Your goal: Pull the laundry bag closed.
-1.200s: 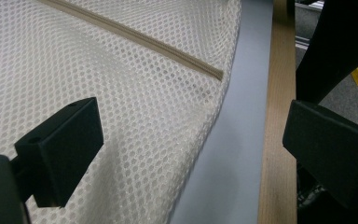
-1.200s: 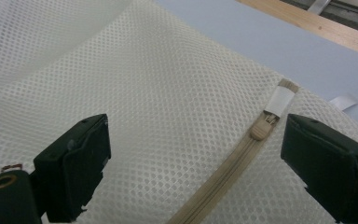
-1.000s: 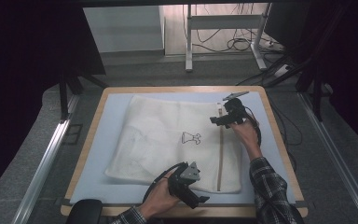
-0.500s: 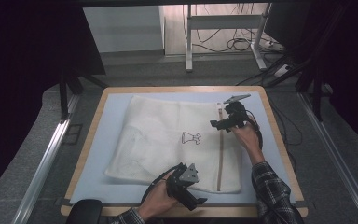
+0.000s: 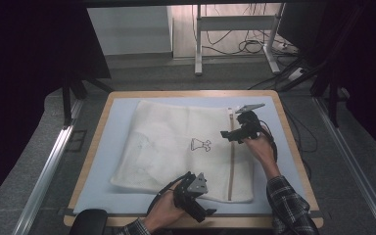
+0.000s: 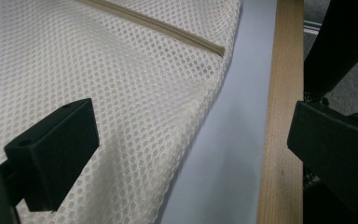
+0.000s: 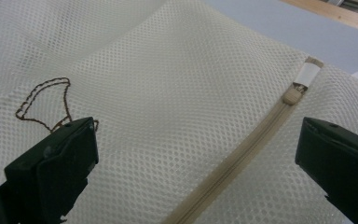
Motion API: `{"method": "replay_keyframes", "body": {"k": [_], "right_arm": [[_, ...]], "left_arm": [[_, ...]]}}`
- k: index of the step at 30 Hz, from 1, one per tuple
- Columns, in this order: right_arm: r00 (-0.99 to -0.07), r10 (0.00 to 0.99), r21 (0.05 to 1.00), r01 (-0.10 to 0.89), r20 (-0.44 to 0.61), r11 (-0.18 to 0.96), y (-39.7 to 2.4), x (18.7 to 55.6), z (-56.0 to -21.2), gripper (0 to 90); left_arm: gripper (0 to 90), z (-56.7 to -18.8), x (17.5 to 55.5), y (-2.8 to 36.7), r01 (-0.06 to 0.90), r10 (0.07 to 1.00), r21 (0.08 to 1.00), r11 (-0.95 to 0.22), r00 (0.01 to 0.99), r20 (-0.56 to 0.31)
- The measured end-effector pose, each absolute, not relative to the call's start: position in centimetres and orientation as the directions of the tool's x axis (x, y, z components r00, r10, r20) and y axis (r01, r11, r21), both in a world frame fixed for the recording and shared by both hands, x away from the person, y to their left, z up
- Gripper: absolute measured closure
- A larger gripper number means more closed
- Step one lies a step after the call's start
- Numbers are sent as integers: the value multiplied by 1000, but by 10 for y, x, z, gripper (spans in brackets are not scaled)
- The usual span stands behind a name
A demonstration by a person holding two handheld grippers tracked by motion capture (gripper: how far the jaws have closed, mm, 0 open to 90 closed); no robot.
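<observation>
A white mesh laundry bag (image 5: 176, 142) lies flat on the light blue mat (image 5: 107, 147). A beige zipper (image 5: 232, 161) runs along its right side, and a small brown emblem (image 5: 200, 144) is stitched near the middle. My right gripper (image 5: 228, 134) hovers over the zipper's far part. Its jaws have just opened a little wider and stand open, with nothing between them. In the right gripper view (image 7: 191, 172) the zipper pull (image 7: 292, 95) lies ahead to the right. My left gripper (image 5: 203, 210) is open at the bag's near edge, over the bag's corner (image 6: 121, 93) and the mat.
A wooden rim (image 5: 191, 93) frames the table, and its near edge (image 6: 275, 140) shows beside the left gripper. Table legs and cables (image 5: 245, 46) are on the floor beyond. Metal rails (image 5: 44, 171) run along both sides.
My right gripper has shifted slightly toward the near side above the zipper. The left gripper and the bag have stayed where they were.
</observation>
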State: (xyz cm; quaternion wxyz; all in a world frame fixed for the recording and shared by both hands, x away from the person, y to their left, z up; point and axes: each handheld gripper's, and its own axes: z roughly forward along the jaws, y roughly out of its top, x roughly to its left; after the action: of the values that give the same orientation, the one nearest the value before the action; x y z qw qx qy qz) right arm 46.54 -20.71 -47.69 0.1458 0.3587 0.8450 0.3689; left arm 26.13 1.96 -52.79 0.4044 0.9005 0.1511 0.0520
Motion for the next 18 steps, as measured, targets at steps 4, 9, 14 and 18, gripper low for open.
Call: {"method": "replay_keyframes", "body": {"k": [4,9,14,18], "right_arm": [[-710,705,730,486,8,480,-206,457,-475,0],[-714,700,741,468,-5,482,-206,449,-472,0],[-721,693,745,457,-10,485,-206,439,-472,0],[-726,687,744,454,-9,490,-205,433,-471,0]], "left_arm": [[20,-527,261,22,233,317,747,-623,948,-31],[20,-525,261,24,227,318,750,-621,948,-23],[19,-523,262,28,220,316,748,-626,949,-15],[19,-522,262,31,221,321,747,-627,947,-11]]}}
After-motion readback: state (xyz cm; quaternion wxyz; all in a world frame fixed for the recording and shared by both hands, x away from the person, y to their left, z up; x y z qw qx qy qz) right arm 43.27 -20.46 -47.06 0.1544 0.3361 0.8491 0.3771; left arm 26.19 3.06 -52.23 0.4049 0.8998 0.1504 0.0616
